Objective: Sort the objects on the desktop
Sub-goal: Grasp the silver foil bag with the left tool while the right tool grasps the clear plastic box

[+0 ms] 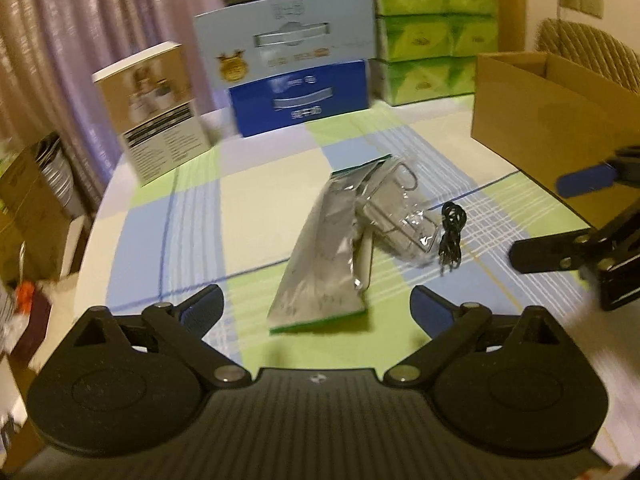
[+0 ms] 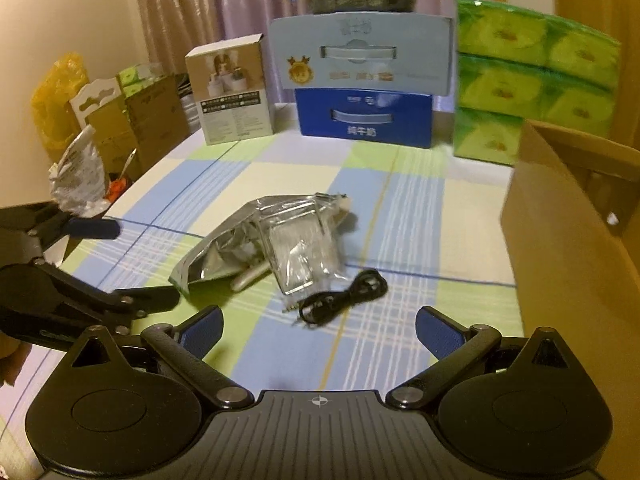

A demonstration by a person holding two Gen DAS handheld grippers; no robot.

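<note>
Nearest to the cameras are the two grippers, the left gripper point(image 1: 316, 312) and the right gripper point(image 2: 319, 334), both above the checked tablecloth point(image 2: 400, 208) with their blue-padded fingers wide apart and nothing between them. To the right stands an open cardboard box point(image 1: 536, 92), and at the far edge of the table are the stacked blue cartons point(image 2: 362, 80) and the green tissue packs point(image 2: 532, 80). In the middle of the cloth lies a silver foil bag point(image 1: 320, 248), a clear plastic packet point(image 1: 400, 216) resting partly on it, and just beside the packet a small coiled black cable point(image 2: 344, 296).
</note>
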